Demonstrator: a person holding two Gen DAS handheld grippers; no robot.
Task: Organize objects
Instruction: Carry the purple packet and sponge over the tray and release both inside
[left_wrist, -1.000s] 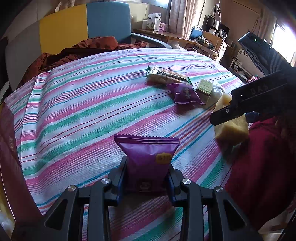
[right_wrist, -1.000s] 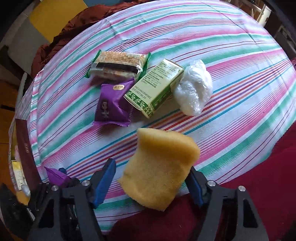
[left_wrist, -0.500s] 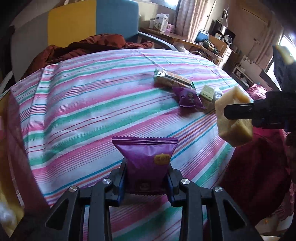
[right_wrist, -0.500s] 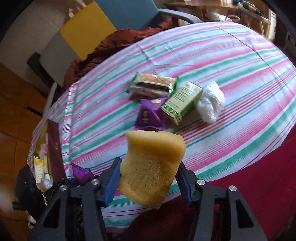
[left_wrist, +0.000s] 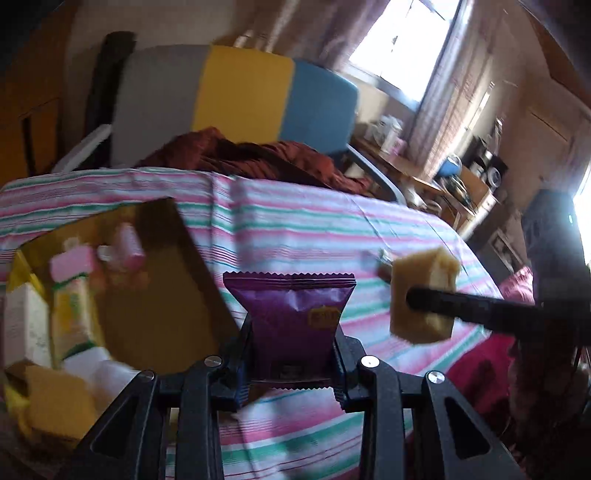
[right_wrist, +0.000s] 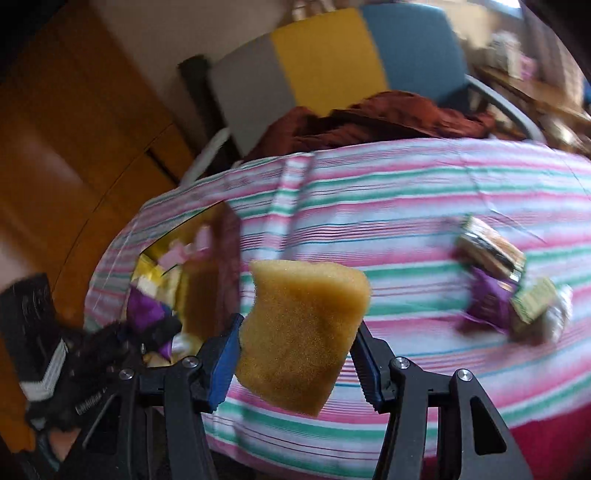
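My left gripper (left_wrist: 291, 362) is shut on a purple snack packet (left_wrist: 291, 317), held upright above the striped tablecloth (left_wrist: 295, 229). My right gripper (right_wrist: 295, 354) is shut on a yellow sponge (right_wrist: 303, 328); that same sponge (left_wrist: 421, 295) shows at the right of the left wrist view, pinched by a black finger. An open box (left_wrist: 155, 273) holding several packets and a yellow sponge (left_wrist: 55, 402) sits at the table's left end; the box (right_wrist: 207, 273) lies left of the right gripper. On the cloth to the right lie a cracker bar (right_wrist: 491, 247), a purple packet (right_wrist: 487, 306), a green carton (right_wrist: 535, 302) and a white bag (right_wrist: 559, 314).
A grey, yellow and blue chair (left_wrist: 236, 96) with a rust-red cloth (left_wrist: 251, 155) over it stands behind the table. A wooden cabinet (right_wrist: 66, 147) is at the left. A desk with clutter (left_wrist: 443, 177) stands near the bright window. Red fabric (left_wrist: 480, 362) hangs at the table's right edge.
Both grippers have swung left towards the open box, each keeping its object. The box has come into view, and the loose items now lie far right. The frames are motion-blurred.
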